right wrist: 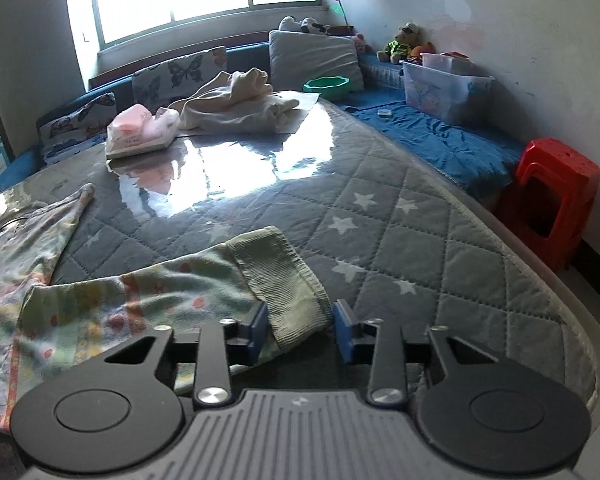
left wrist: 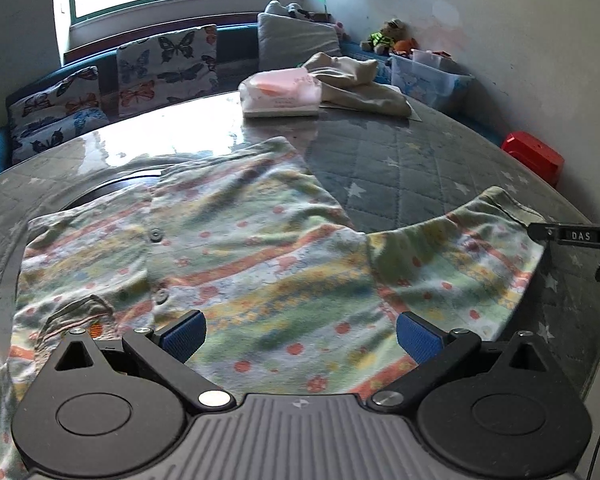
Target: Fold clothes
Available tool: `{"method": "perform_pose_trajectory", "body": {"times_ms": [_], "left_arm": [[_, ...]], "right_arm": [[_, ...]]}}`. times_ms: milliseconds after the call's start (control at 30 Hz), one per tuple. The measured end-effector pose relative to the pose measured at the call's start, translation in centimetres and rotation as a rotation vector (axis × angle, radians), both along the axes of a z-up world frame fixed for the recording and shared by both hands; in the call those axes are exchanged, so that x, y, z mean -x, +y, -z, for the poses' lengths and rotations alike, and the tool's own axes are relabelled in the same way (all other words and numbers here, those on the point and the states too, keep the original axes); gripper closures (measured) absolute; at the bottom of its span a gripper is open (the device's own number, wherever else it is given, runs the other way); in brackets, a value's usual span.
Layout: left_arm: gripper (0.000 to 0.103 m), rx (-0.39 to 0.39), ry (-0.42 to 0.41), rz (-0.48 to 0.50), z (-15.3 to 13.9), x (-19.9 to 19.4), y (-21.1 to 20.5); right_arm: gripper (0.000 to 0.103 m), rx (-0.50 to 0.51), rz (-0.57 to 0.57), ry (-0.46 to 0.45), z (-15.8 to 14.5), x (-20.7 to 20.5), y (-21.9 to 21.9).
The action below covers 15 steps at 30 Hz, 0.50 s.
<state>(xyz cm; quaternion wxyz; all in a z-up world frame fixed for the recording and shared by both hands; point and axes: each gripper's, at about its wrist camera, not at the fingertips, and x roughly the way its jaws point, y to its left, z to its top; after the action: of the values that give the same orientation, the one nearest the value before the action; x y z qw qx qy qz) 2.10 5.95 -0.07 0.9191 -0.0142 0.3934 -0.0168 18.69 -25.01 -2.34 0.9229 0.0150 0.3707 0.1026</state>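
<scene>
Shirt (left wrist: 228, 248) lies spread flat on the quilted table (left wrist: 412, 168), patterned side up, buttons visible down its front. All places below are relative to the shirt.

Left gripper (left wrist: 300, 336) hovers over the shirt's near hem, jaws wide apart, nothing between them but the fabric lying below. Blue pads (left wrist: 184, 334) don't look to touch the cloth.

Right gripper (right wrist: 302, 330) is at the end of the shirt's right sleeve. The ribbed green cuff (right wrist: 284, 280) sits between its jaws, which are partly closed. Left pad (right wrist: 258, 332) touches the cuff edge; right pad (right wrist: 344, 332) stands just off it, a sliver of gap visible. So the cuff is bracketed, not yet clamped. In the left wrist view only the tip of this gripper (left wrist: 572, 236) shows, at the sleeve's outer end.

The sleeve stretches sideways from the shirt body, slightly rumpled, resting on the table. Cuff end is a bit lifted or curled; can't tell which.

Beyond the shirt, on the far side of the table: a pink-white folded pile (right wrist: 140, 132) and a crumpled cream garment (right wrist: 236, 108) just beside it, both well apart from the shirt. Strong window glare on the table's glossy cover between them and the shirt.

Off the table, right of the shirt: red stool (right wrist: 556, 200), blue bench cover (right wrist: 440, 140), clear plastic bin (right wrist: 444, 84). Behind: butterfly cushions (left wrist: 164, 68), grey pillow (left wrist: 296, 40).
</scene>
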Motion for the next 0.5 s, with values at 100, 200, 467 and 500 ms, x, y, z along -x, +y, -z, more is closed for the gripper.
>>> {"method": "perform_pose_trajectory", "body": {"times_ms": [100,200,467,500], "left_arm": [[0.0,0.001,-0.012,-0.016,-0.3,0.4,0.7],[0.0,0.001,-0.021,-0.039,-0.4,0.9,1.7],[0.0,0.029,-0.027,-0.113,-0.3,2.6,4.7],[0.0,0.033,-0.03,-0.122,-0.4,2.9,5.1]], "right_arm": [[0.091,-0.053,-0.005,0.008,-0.3,0.0,-0.2],[0.094,-0.11,-0.023,-0.001,-1.3,0.3,0.0],[0.095,-0.284,-0.161,-0.032,-5.4,1.4,2.5],[0.095,-0.296,-0.186,-0.035,-6.0,1.6,3.2]]}}
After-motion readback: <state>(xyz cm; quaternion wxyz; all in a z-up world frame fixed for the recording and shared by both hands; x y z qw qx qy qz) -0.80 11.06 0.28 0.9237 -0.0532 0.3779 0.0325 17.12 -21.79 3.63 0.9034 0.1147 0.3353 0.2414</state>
